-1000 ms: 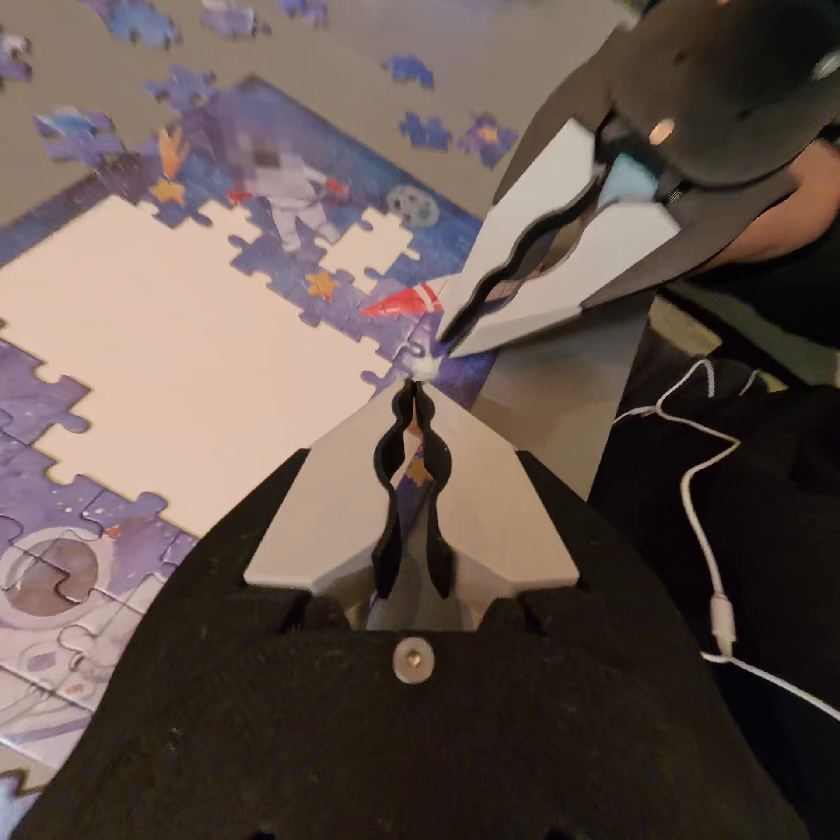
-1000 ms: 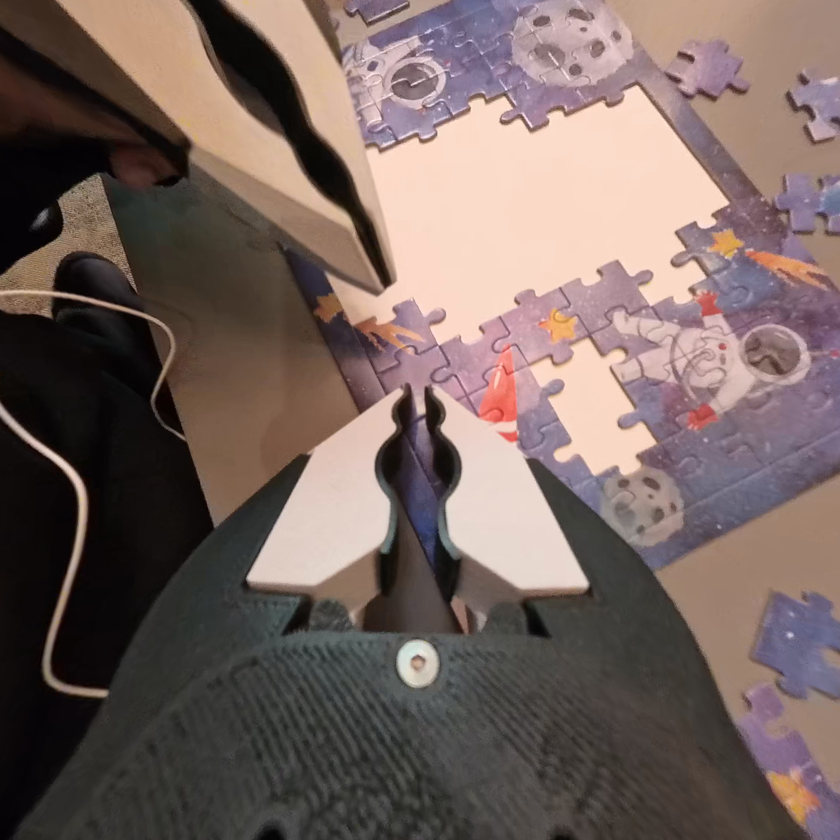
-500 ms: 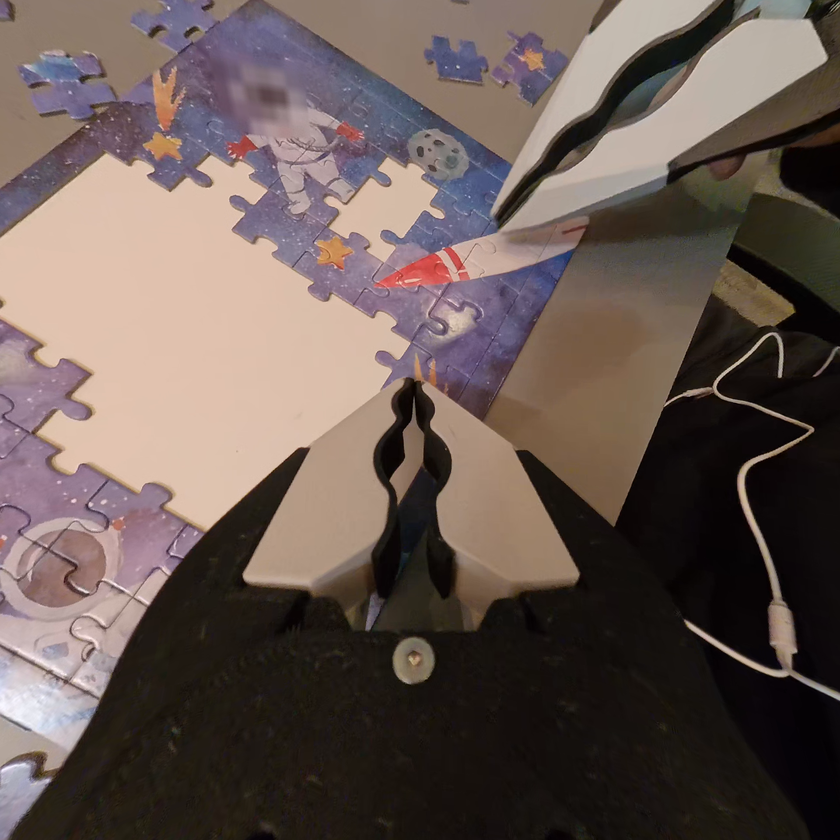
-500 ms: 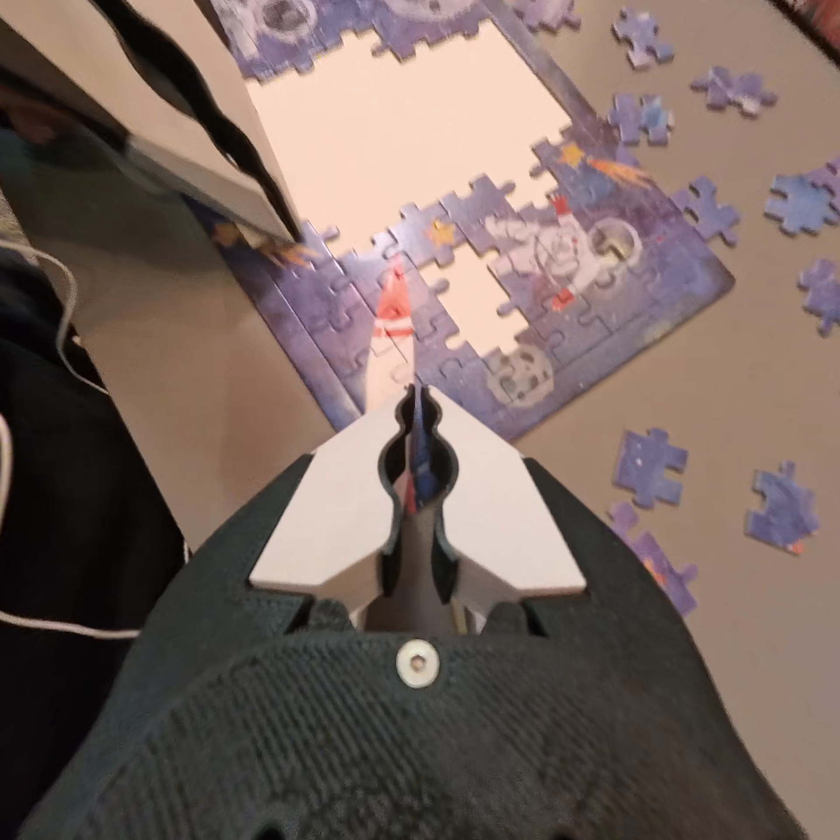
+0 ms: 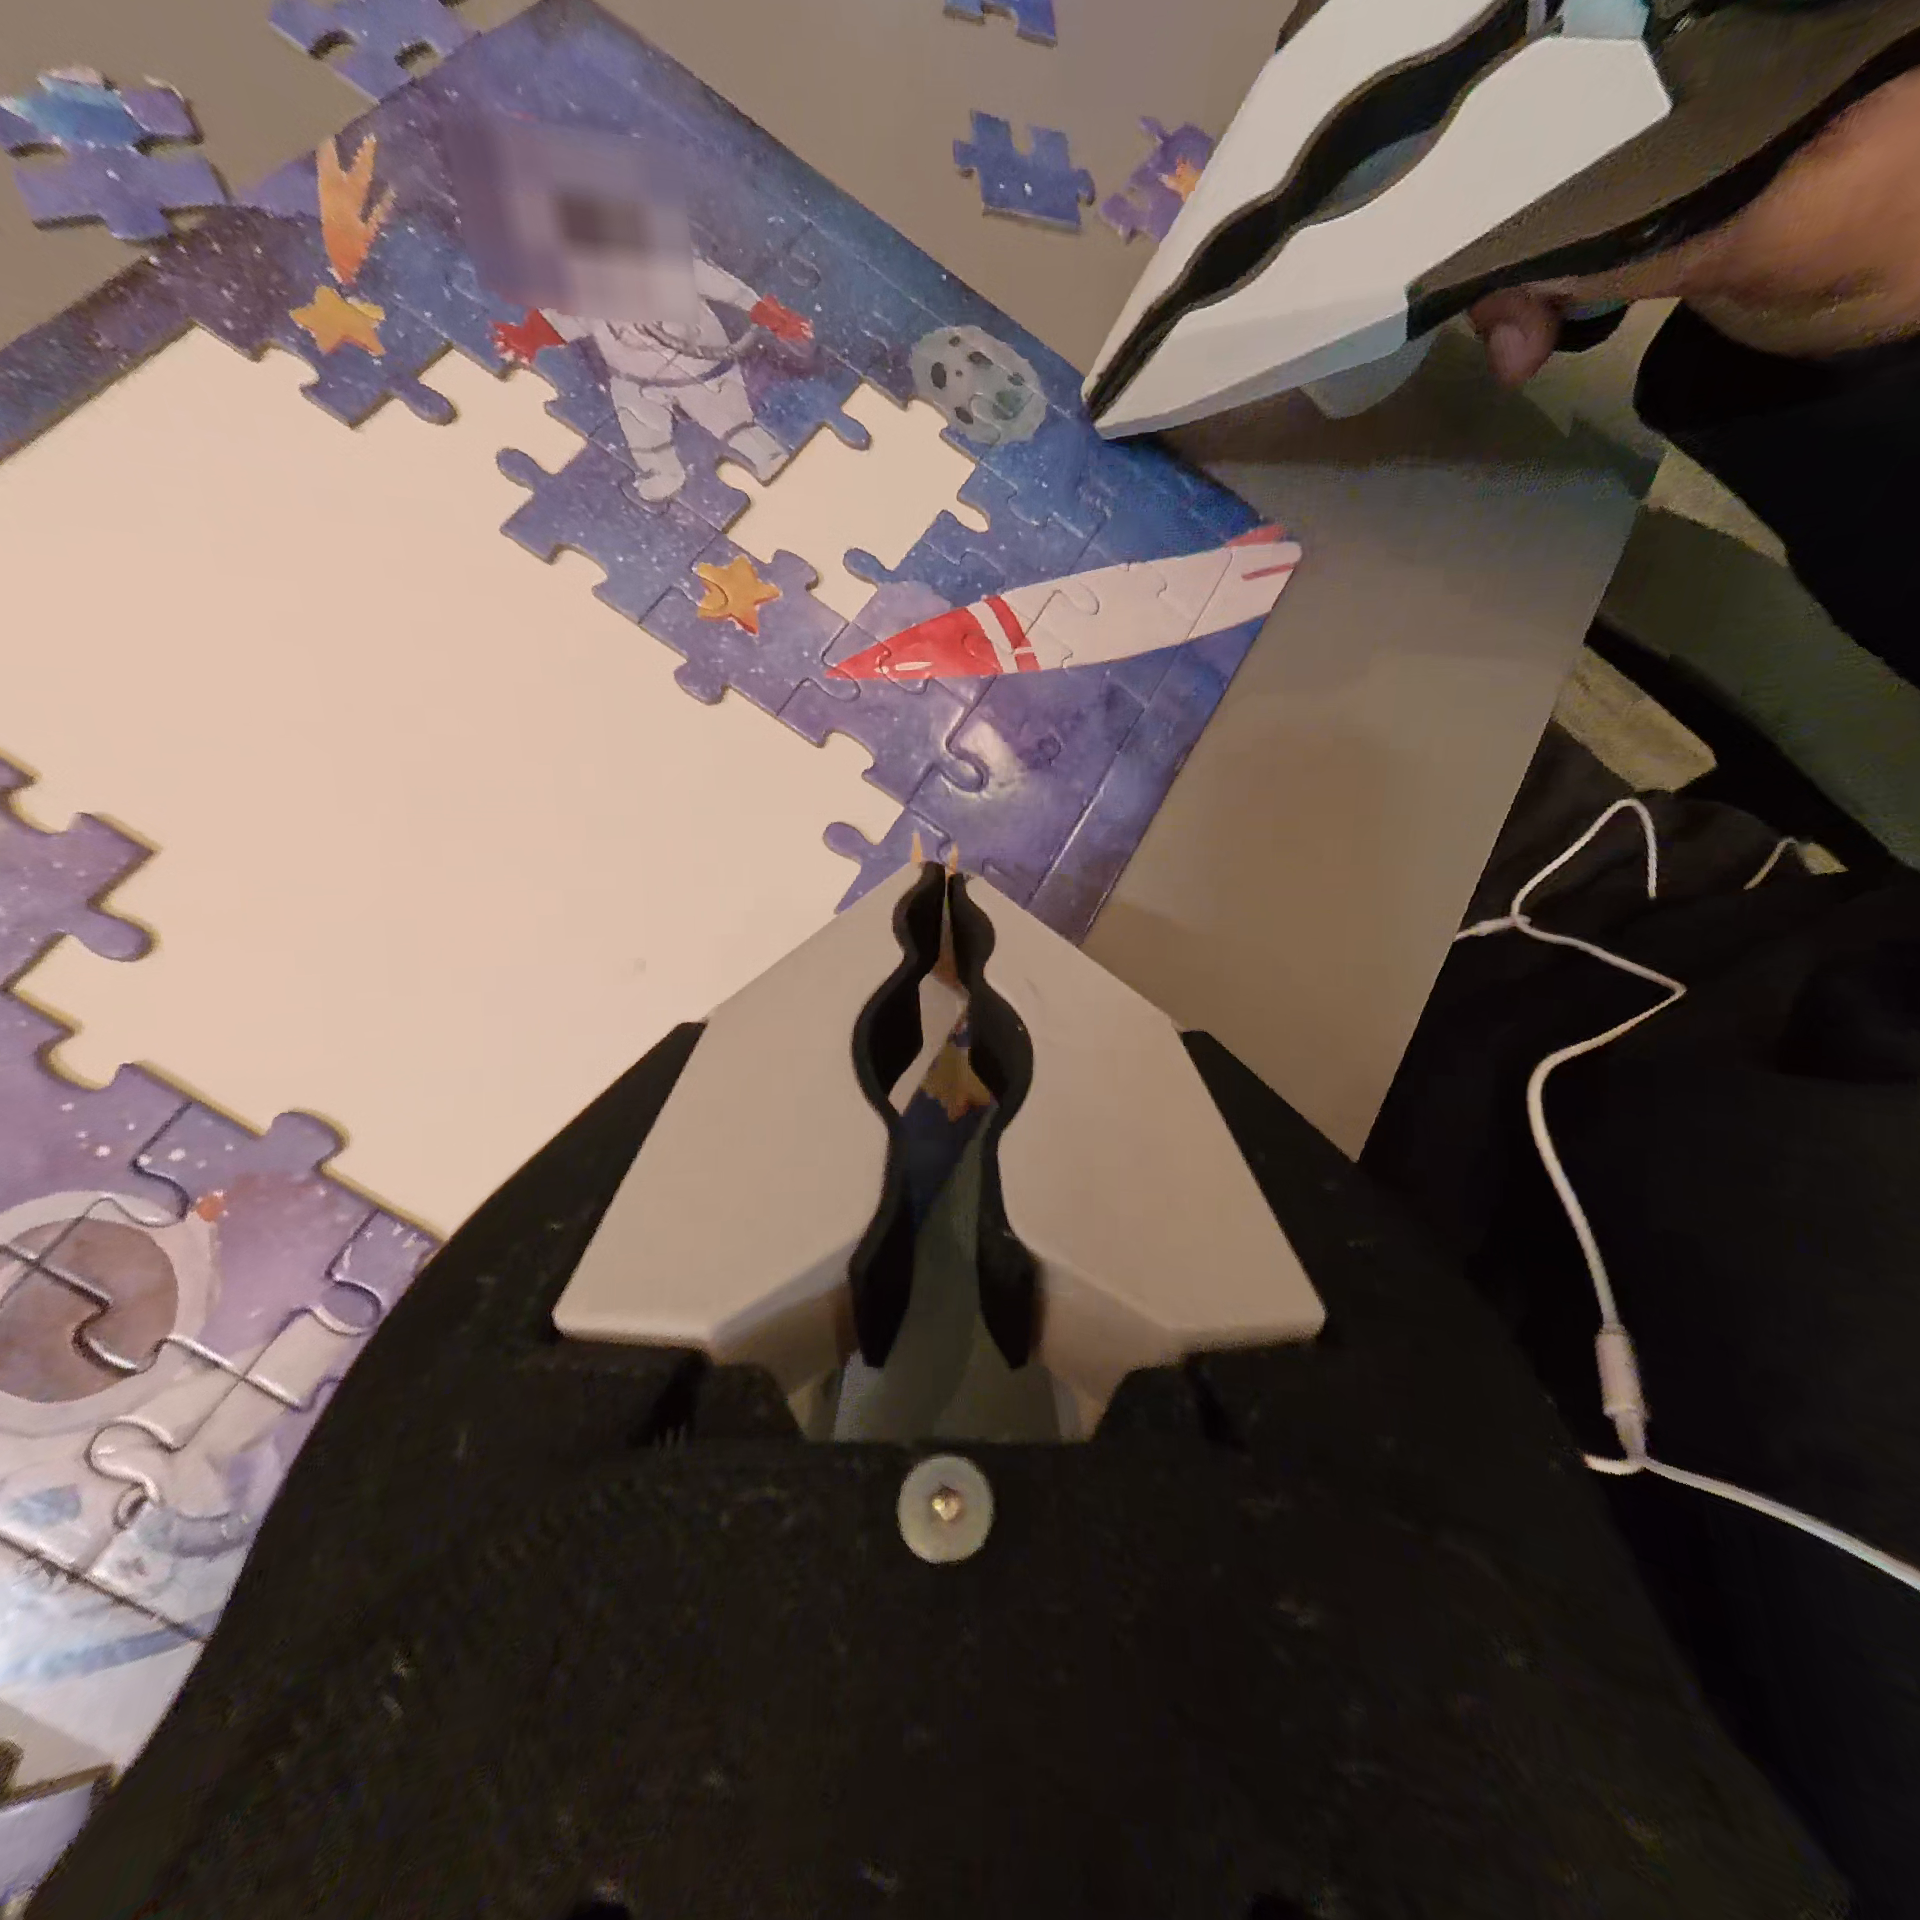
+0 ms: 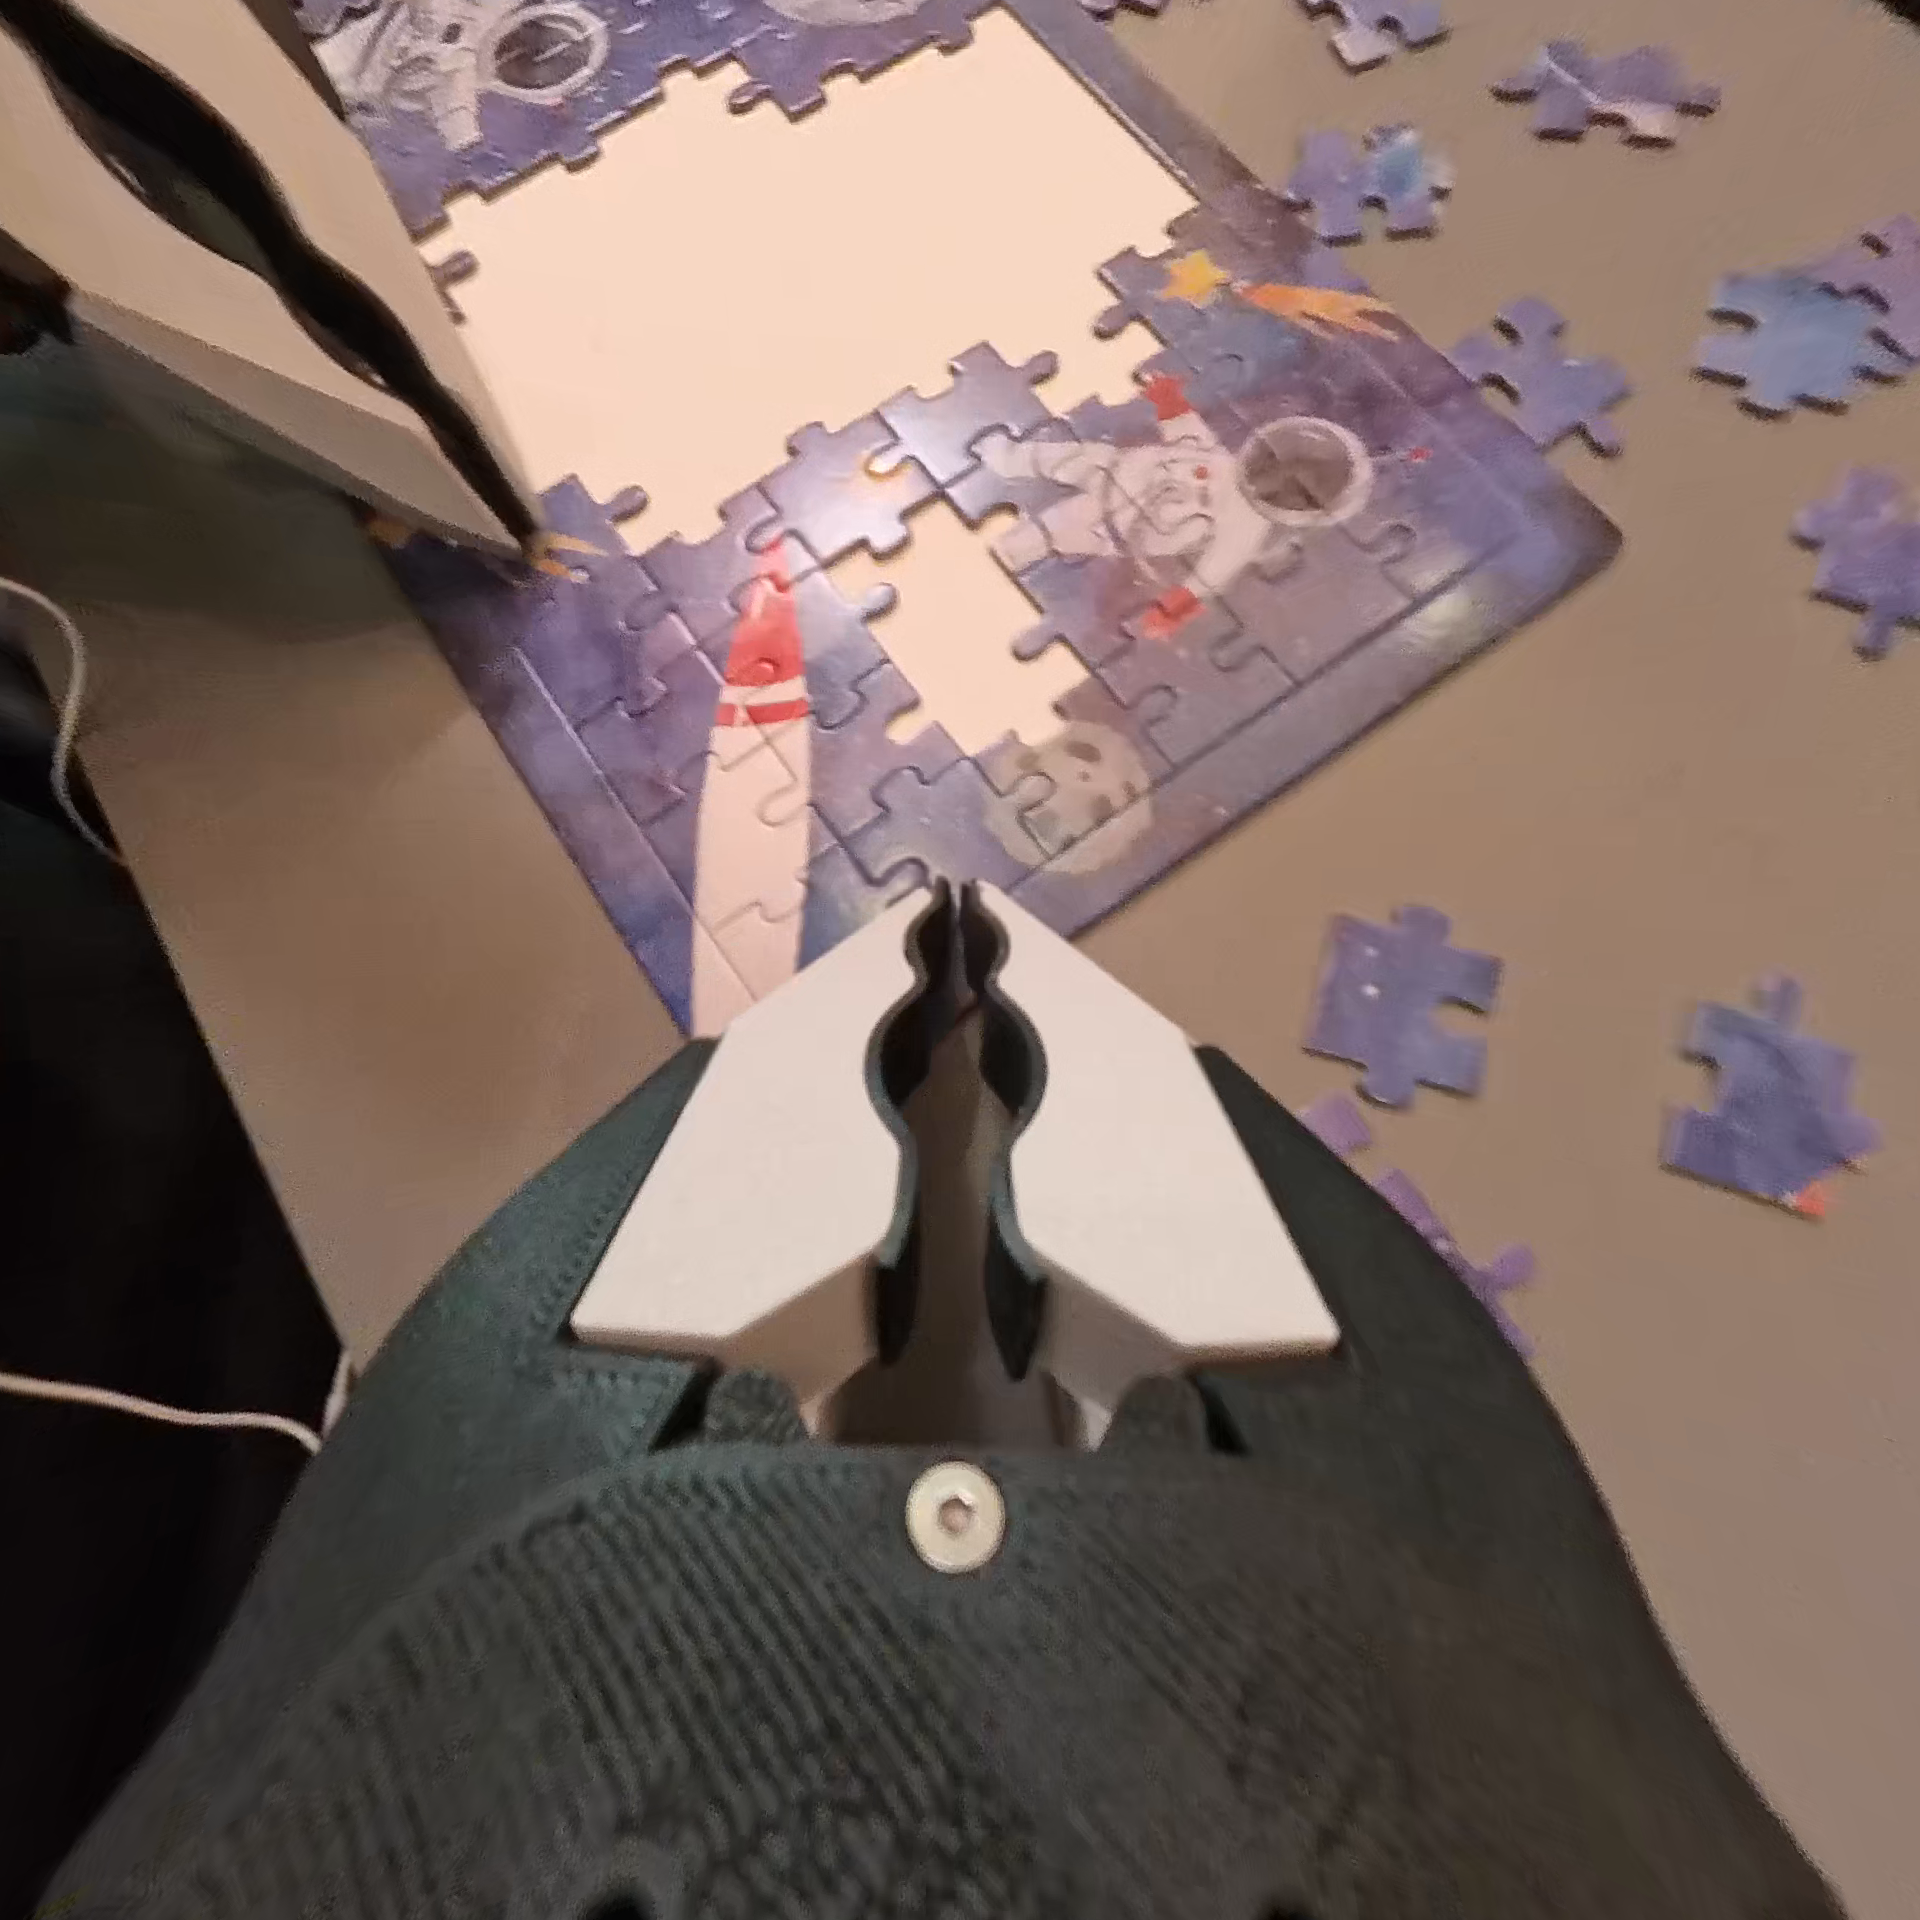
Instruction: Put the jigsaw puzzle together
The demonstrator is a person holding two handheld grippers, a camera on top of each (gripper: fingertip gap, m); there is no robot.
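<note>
Both sets of jaws are seen closed on nothing: the left gripper [image 5: 943, 883] is poised over the near edge of the puzzle board [image 5: 1164, 790], beside its rocket picture [image 5: 1049, 623], the right gripper [image 6: 958, 896] at the board's corner, loose pieces [image 6: 1397, 1003] lying to its right.

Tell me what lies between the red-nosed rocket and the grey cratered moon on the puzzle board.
In the right wrist view, between the rocket and the moon lie joined purple pieces and the lower end of an unfilled cream gap.
</note>
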